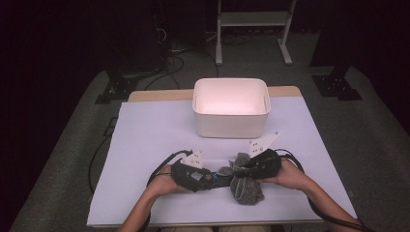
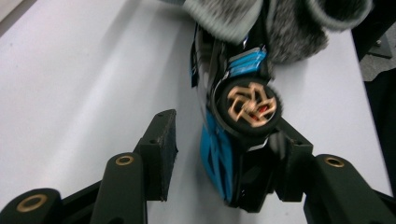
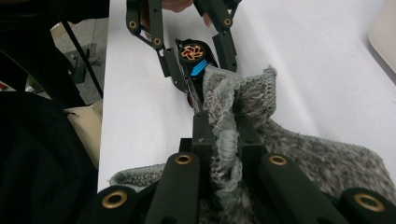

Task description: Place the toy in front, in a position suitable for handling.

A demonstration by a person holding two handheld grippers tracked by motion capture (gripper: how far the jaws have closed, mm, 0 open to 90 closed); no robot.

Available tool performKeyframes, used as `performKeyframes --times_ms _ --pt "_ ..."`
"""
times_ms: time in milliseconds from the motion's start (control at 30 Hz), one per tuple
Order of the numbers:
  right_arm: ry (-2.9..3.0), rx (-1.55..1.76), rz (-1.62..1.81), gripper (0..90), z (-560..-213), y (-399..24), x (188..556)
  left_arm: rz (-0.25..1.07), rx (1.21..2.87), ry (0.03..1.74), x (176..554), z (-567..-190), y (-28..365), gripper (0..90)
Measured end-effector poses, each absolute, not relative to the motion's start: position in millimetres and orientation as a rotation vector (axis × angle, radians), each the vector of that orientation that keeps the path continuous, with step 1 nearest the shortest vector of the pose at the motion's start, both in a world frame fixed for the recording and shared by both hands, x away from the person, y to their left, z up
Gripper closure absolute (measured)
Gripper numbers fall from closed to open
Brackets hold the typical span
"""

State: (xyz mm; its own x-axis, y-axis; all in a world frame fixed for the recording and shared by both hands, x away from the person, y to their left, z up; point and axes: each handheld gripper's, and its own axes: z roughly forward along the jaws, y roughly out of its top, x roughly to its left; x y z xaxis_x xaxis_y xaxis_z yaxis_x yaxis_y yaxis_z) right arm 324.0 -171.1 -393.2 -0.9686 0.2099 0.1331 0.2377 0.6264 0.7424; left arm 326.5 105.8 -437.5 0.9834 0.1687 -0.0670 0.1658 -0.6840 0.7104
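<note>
A grey knitted sleeve (image 1: pixel 247 189) lies on the white table cover (image 1: pixel 154 140) near the front edge. My right gripper (image 3: pixel 226 126) is shut on the sleeve's ribbed cuff (image 3: pixel 224 140); it comes in from the right in the high view (image 1: pixel 240 167). A black and blue object with an orange pinwheel emblem (image 2: pixel 250 105) sits between the jaws of my left gripper (image 2: pixel 226 135). The left pad (image 2: pixel 161 154) stands clear of it and the other jaw is close against it. Its far end is hidden under the grey knit (image 2: pixel 294 32).
A white rectangular bin (image 1: pixel 231 125) stands open-topped at the back middle of the table. Cables trail from both grippers toward the front edge. Dark floor, stands and a metal frame (image 1: pixel 251 19) lie beyond the table.
</note>
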Motion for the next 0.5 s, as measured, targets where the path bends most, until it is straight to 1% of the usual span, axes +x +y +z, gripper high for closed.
performKeyframes --times_ms 67,100,133,200,400,500 --pt "-2.793 -0.396 -1.298 81.5 -394 -175 323 -0.024 2.322 0.224 326 -442 106 57.2" --pt "-2.789 -0.407 -1.303 81.5 -394 -177 322 -0.027 2.312 0.202 326 -442 107 63.3" --pt "-2.787 -0.422 -1.311 81.5 -394 -179 322 -0.020 2.315 0.201 326 -442 107 65.0" --pt "-2.791 -0.435 -1.313 81.6 -394 -185 322 0.003 2.332 0.202 327 -440 108 66.5" --pt "-2.833 -0.486 -1.278 81.6 -389 -203 321 -0.001 2.339 0.192 332 -435 118 70.1" --pt "-2.850 -0.472 -1.266 81.7 -383 -203 320 -0.013 2.321 0.197 333 -437 117 70.8"
